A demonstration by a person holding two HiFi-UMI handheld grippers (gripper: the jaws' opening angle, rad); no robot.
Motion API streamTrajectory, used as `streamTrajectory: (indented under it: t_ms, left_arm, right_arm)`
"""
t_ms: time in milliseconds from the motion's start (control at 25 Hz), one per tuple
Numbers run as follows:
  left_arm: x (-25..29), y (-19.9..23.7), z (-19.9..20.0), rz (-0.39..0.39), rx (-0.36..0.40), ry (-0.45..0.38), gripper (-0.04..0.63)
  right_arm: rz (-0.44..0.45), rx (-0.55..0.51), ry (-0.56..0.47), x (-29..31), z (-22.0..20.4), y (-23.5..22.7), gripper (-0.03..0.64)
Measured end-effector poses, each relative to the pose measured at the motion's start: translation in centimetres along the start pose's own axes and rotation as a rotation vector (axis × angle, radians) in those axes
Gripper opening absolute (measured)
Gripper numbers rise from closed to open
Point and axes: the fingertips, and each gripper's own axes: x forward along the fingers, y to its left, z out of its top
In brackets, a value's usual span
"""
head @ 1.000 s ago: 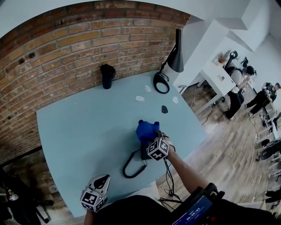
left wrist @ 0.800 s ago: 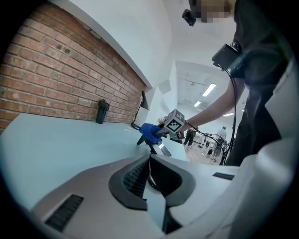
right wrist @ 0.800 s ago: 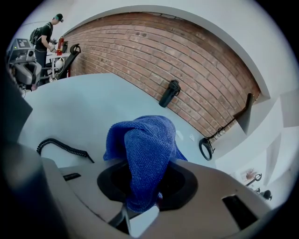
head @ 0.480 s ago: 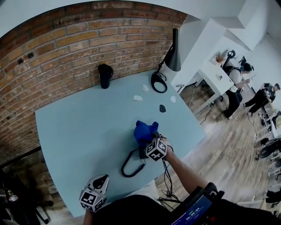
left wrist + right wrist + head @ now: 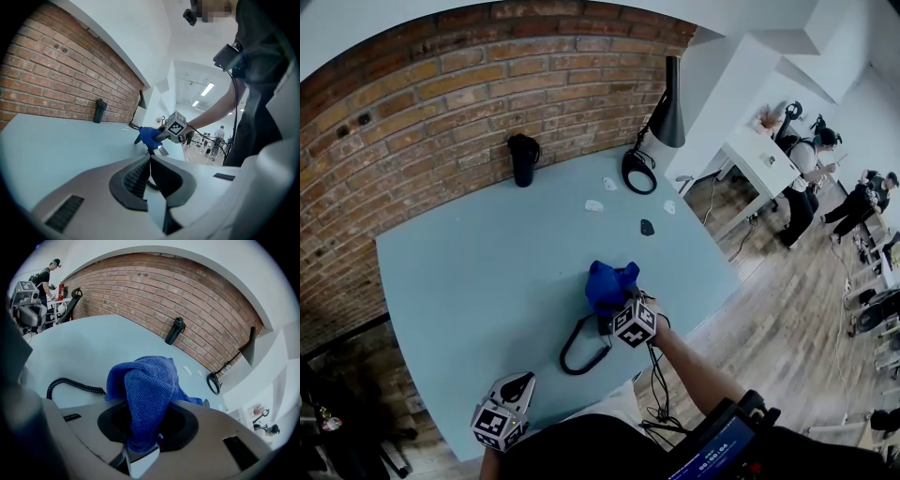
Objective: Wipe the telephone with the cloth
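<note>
A blue cloth [image 5: 608,280] is bunched over the dark telephone [image 5: 604,326] near the table's right front edge. My right gripper [image 5: 619,303] is shut on the cloth, and in the right gripper view the cloth [image 5: 145,390] hangs out of the jaws [image 5: 143,437] and hides the telephone. The black coiled cord [image 5: 578,349] loops out to the left of the telephone, and a stretch of the cord [image 5: 70,384] also lies left of the cloth. My left gripper [image 5: 522,380] rests at the table's front edge, well short of the telephone, its jaws [image 5: 150,161] shut on nothing.
A black tumbler [image 5: 522,159] stands by the brick wall. A black lamp [image 5: 667,112] with a ring base [image 5: 637,173] is at the back right corner. Small white scraps [image 5: 594,205] and a dark piece [image 5: 646,227] lie behind the cloth. People stand far right.
My right gripper and the cloth shifted slightly left and back over the telephone. The left gripper has stayed in place.
</note>
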Motion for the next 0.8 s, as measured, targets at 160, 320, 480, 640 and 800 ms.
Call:
streamTrajectory:
  t_ms: [160,320,480,640,800]
  left_arm:
    - [0.1,-0.2,0.0,-0.008,0.005,0.004,0.02]
    - [0.0,-0.5,-0.1,-0.012,0.007,0.003,0.02]
    - [-0.1,-0.6,-0.1,-0.014,0.004,0.003,0.02]
    - [-0.1,-0.6,0.0,-0.016,0.001,0.008,0.02]
    - [0.0,-0.6,-0.3,-0.02,0.0,0.01,0.02]
  right_arm:
    - [0.015,0.003,0.003,-0.1,-0.3,0.9,0.129]
    - [0.022,-0.001,0.004,-0.5,-0.8,1.9,0.129]
    - [0.032,0.001,0.009,-0.7,-1.1,2.7,0.129]
    - [0.044,-0.002,0.012,-0.9,-1.3,3.5,0.129]
    - [0.057,-0.006,0.016,-0.9,-1.8,4.7,0.129]
